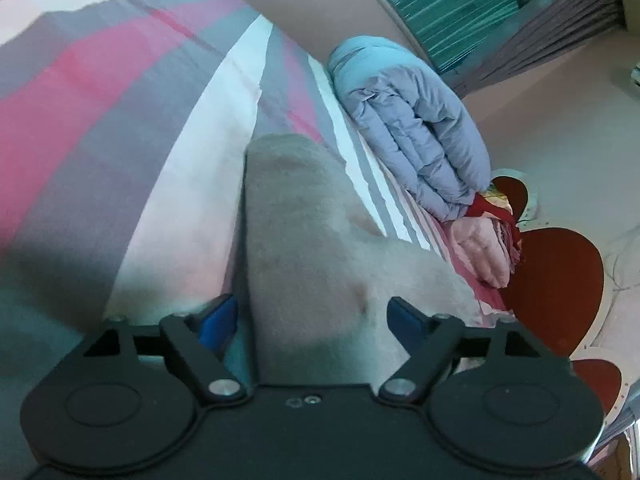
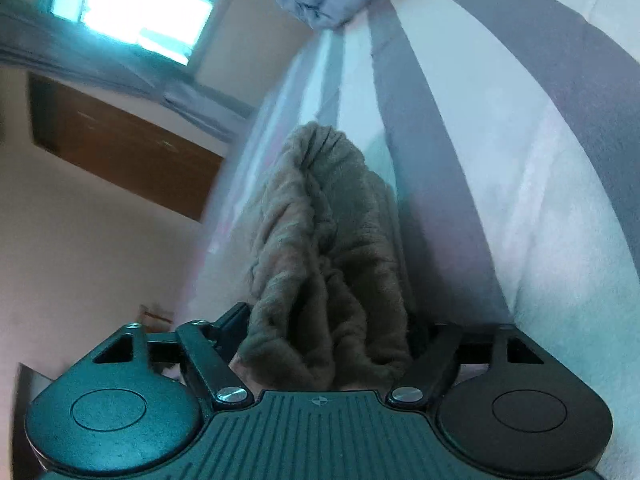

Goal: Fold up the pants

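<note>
Pants (image 1: 304, 240) bunched on striped bedsheet (image 1: 120, 120), fold unfinished; left gripper (image 1: 312, 316) and right gripper (image 2: 328, 344) spread wide, pads off cloth.

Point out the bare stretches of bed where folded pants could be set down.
Bare striped sheet lies open left of the pants, up toward the wall. Crowded: the far edge, where the blue-grey duvet and pink folded cloth sit stacked.

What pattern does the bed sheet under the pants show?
Broad stripes of grey, white and pink on the bed sheet, clearest in the left wrist view.
</note>
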The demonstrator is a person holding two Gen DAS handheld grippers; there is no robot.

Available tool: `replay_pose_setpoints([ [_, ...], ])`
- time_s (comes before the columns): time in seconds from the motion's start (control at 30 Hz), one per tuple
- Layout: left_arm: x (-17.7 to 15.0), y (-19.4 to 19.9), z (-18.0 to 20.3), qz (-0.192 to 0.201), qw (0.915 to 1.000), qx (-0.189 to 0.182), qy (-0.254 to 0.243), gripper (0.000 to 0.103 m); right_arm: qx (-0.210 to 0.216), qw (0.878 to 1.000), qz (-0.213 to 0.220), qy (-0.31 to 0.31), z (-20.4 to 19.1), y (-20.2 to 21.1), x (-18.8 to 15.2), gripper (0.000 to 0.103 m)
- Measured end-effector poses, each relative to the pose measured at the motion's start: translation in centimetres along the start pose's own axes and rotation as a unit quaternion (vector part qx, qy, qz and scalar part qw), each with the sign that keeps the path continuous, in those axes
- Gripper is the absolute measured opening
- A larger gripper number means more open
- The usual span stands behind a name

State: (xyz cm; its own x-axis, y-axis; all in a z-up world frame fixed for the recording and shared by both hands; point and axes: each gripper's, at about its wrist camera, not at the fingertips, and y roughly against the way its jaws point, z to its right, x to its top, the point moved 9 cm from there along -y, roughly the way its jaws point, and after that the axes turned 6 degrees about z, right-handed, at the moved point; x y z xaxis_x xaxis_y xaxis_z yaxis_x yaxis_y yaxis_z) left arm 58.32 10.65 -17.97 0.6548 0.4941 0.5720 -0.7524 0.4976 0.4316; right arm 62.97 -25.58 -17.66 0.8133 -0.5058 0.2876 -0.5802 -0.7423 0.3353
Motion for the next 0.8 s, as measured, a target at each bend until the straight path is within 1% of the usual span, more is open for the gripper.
replay_pose_setpoints([
  [0.03, -0.4, 1.0, 0.1, 0.006, 0.9999, 0.0, -0.009, 0.084, 0.004, 1.0, 0.01, -0.005, 0.0, 0.7, 0.0, 0.079],
  [0.07, -1.0, 2.2, 0.0, 0.011, 0.9996, 0.008, -0.026, 0.088, 0.011, 1.0, 0.023, -0.002, 0.0, 1.7, 0.0, 0.083],
  [0.1, -1.6, 3.4, 0.0, 0.013, 0.9988, 0.022, -0.042, 0.089, 0.022, 0.999, 0.041, 0.005, 0.0, 3.2, -0.2, 0.092],
  [0.13, -2.3, 4.8, -0.2, 0.019, 0.9976, 0.035, -0.056, 0.089, 0.027, 0.998, 0.051, 0.011, 0.2, 4.4, -0.4, 0.094],
  [0.17, -2.5, 6.0, -0.3, 0.024, 0.9964, 0.045, -0.068, 0.09, 0.022, 0.998, 0.06, 0.018, 0.5, 5.8, -0.9, 0.094],
  [0.23, -4.4, 9.4, -0.5, 0.032, 0.9931, 0.063, -0.093, 0.091, 0.024, 0.997, 0.074, 0.028, 1.0, 8.7, -2.0, 0.094],
  [0.27, -4.7, 10.5, -0.5, 0.04, 0.9915, 0.075, -0.098, 0.091, 0.017, 0.996, 0.08, 0.036, 1.4, 10.3, -2.9, 0.094],
  [0.33, -6.1, 13.4, -0.5, 0.052, 0.9892, 0.089, -0.104, 0.096, -0.007, 0.994, 0.095, 0.056, 1.8, 13.3, -4.2, 0.094],
  [0.37, -7.0, 15.1, -0.5, 0.067, 0.988, 0.097, -0.099, 0.097, -0.012, 0.993, 0.099, 0.06, 1.9, 14.8, -5.2, 0.094],
  [0.4, -7.4, 16.1, -0.6, 0.078, 0.9863, 0.111, -0.094, 0.097, -0.022, 0.992, 0.105, 0.063, 2.1, 16.5, -6.4, 0.1],
  [0.43, -8.1, 17.3, -0.5, 0.084, 0.9841, 0.125, -0.094, 0.097, -0.031, 0.991, 0.11, 0.068, 2.0, 17.9, -7.5, 0.103],
  [0.47, -8.6, 18.2, -0.1, 0.094, 0.9817, 0.136, -0.095, 0.097, -0.046, 0.989, 0.117, 0.077, 1.6, 19.0, -8.7, 0.103],
  [0.53, -9.7, 20.0, 0.6, 0.112, 0.9777, 0.153, -0.089, 0.097, -0.086, 0.984, 0.128, 0.094, 1.1, 21.1, -10.8, 0.103],
  [0.63, -11.5, 22.7, 2.7, 0.135, 0.9703, 0.171, -0.105, 0.097, -0.131, 0.971, 0.149, 0.131, -0.8, 23.4, -13.2, 0.103],
  [0.67, -12.0, 23.1, 3.5, 0.136, 0.9679, 0.174, -0.12, 0.097, -0.143, 0.964, 0.158, 0.157, -1.9, 24.4, -14.5, 0.103],
  [0.73, -13.3, 24.4, 5.9, 0.146, 0.9557, 0.194, -0.166, 0.097, -0.163, 0.952, 0.173, 0.193, -4.0, 25.5, -17.2, 0.103],
  [0.77, -14.0, 24.9, 7.2, 0.151, 0.9511, 0.195, -0.186, 0.097, -0.17, 0.947, 0.179, 0.206, -5.0, 26.2, -18.5, 0.103],
  [0.8, -14.8, 25.2, 8.0, 0.151, 0.9477, 0.196, -0.201, 0.097, -0.165, 0.943, 0.187, 0.221, -6.2, 26.9, -19.9, 0.103],
])
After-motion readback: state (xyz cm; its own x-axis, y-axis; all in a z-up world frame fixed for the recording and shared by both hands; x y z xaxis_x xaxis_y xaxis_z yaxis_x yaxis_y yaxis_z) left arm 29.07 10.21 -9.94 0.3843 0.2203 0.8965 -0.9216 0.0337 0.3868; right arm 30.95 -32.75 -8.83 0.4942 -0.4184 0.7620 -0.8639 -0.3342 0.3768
